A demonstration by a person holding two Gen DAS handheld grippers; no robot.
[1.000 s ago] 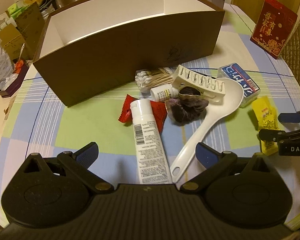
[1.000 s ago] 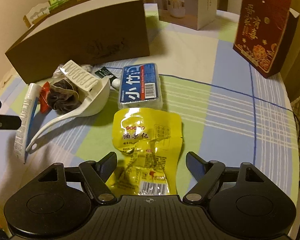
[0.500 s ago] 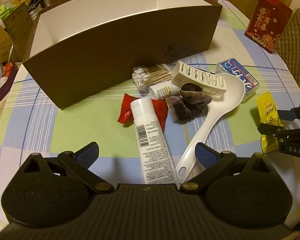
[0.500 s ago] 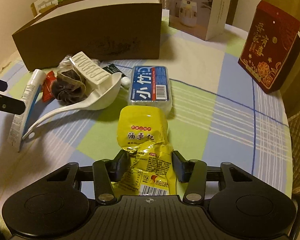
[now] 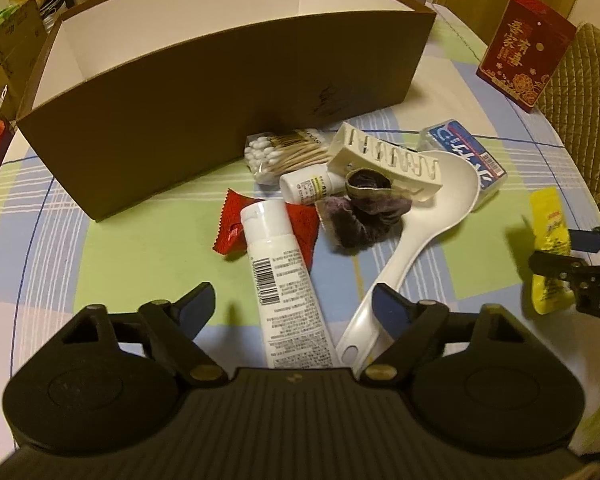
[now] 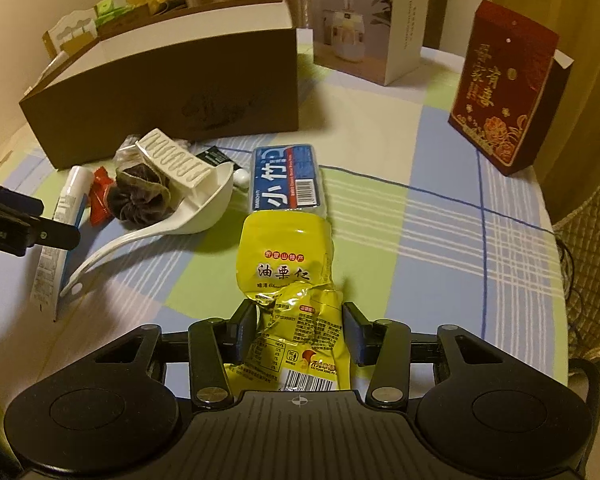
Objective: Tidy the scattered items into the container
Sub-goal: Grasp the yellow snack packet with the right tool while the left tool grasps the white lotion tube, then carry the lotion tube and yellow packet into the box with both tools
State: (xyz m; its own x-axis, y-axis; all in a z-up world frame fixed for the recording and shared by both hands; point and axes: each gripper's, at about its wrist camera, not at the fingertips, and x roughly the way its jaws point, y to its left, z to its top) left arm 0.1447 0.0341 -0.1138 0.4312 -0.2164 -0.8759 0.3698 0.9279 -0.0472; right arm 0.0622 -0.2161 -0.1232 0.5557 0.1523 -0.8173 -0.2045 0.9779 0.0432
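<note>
The brown container (image 5: 204,92) with a white inside stands at the back of the table; it also shows in the right wrist view (image 6: 172,80). My right gripper (image 6: 300,328) is shut on the yellow snack packet (image 6: 288,264) and holds it crumpled, lifted off the cloth; the packet also shows in the left wrist view (image 5: 550,248). My left gripper (image 5: 292,300) is open above the white tube (image 5: 284,280) and the white ladle (image 5: 412,232). A purple scrunchie (image 5: 360,212), a cream hair clip (image 5: 384,160), cotton swabs (image 5: 288,152), a red sachet (image 5: 236,228) and a blue pack (image 5: 464,156) lie nearby.
A red gift box (image 6: 504,96) stands at the right. A white humidifier box (image 6: 364,24) stands behind the container. A small white bottle (image 5: 308,186) lies among the items. Clutter (image 5: 4,40) sits off the table's left side. A padded chair (image 5: 584,96) is at right.
My right gripper closed on the yellow packet and raised it from the cloth. My left gripper stayed open and drifted slightly closer over the tube.
</note>
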